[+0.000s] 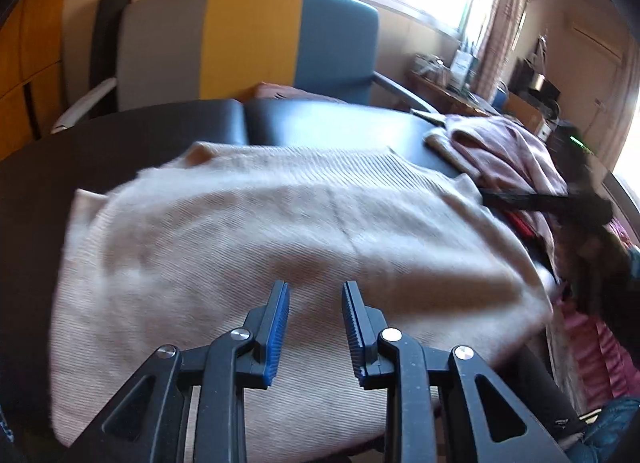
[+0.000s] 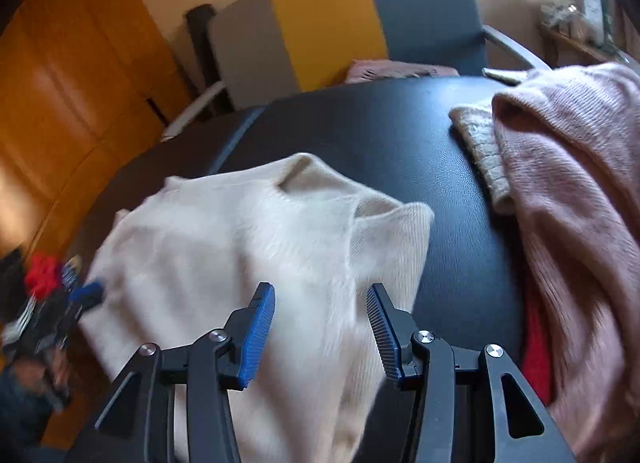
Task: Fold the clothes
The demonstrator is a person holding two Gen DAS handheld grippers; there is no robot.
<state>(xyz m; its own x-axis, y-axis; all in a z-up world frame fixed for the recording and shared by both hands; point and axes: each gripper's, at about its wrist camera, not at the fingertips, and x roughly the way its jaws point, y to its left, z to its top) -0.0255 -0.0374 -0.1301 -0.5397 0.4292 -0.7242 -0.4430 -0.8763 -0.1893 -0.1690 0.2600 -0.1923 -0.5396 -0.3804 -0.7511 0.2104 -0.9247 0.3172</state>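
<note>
A cream knit sweater (image 1: 248,231) lies spread on the dark table (image 1: 340,123). In the right wrist view the same sweater (image 2: 256,239) shows partly folded, its neck opening toward the far side. My left gripper (image 1: 314,291) hovers over the sweater's near part, jaws apart with nothing between them. My right gripper (image 2: 320,295) stands open above the sweater's right side, its blue pads clear of the cloth. At the left edge of the right wrist view the other gripper (image 2: 60,303) appears as a blur.
A pile of pink knitwear (image 2: 568,191) with something red under it (image 2: 536,351) covers the table's right side; it also shows as the pink pile (image 1: 508,151). A grey, yellow and blue chair (image 1: 248,43) stands behind the table. Wooden panelling (image 2: 72,83) is at left.
</note>
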